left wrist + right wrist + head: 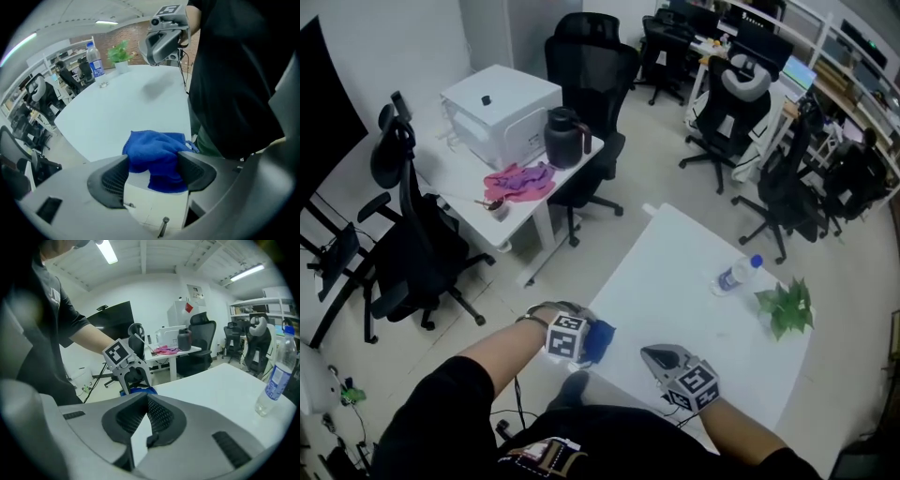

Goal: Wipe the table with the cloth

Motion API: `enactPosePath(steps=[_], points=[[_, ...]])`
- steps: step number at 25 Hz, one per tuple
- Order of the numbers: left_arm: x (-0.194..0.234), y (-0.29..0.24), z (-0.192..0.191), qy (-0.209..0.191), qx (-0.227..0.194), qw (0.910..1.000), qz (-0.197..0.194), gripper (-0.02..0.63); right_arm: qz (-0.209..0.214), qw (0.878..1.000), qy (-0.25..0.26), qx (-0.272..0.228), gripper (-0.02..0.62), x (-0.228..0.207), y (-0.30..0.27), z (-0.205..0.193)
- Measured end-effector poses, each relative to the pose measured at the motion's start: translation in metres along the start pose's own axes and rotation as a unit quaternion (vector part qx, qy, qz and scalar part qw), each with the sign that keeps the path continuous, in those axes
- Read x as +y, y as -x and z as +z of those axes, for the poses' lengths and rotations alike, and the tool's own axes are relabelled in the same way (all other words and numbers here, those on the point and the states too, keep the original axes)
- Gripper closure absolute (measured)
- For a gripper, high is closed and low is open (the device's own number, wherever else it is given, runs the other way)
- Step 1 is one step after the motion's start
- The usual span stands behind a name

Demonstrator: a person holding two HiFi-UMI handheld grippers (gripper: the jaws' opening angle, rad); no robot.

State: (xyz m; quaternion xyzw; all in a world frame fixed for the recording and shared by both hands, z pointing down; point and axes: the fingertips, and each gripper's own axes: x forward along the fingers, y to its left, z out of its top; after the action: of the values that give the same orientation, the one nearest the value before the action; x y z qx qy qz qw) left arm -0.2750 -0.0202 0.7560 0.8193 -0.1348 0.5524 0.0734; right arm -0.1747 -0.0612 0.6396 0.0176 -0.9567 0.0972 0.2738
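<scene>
A blue cloth [600,340] lies bunched on the near left corner of the white table [694,272]. My left gripper [584,348] points steeply down over that corner. In the left gripper view its jaws stand wide apart with the cloth [154,147] between them, and the left gripper [152,161] is open. My right gripper [652,356] hovers over the table's near edge, to the right of the cloth. In the right gripper view its jaws meet at the tips with nothing between them, so the right gripper [144,400] is shut. It faces the left gripper [127,373].
A water bottle [739,274] and a small green plant [787,307] stand at the table's far right. A desk [478,211] to the left carries a white box [499,112], a dark jug [564,137] and a pink cloth [520,181]. Several office chairs [403,234] surround the tables.
</scene>
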Motion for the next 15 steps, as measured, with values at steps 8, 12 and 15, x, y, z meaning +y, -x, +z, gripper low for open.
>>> enactPosePath(steps=[8,12,15], points=[[-0.017,-0.011,0.001,-0.027,0.001,0.9993,-0.026,0.44,-0.006,1.0,-0.007,0.007,0.578,-0.002,0.003,-0.008],[-0.023,-0.011,0.0,0.003,-0.011,0.9995,-0.029,0.492,-0.008,1.0,-0.008,0.007,0.578,-0.001,0.006,-0.011],[-0.024,-0.012,0.002,0.017,-0.009,0.9987,-0.047,0.512,-0.01,1.0,-0.01,0.006,0.578,-0.001,0.009,-0.013]])
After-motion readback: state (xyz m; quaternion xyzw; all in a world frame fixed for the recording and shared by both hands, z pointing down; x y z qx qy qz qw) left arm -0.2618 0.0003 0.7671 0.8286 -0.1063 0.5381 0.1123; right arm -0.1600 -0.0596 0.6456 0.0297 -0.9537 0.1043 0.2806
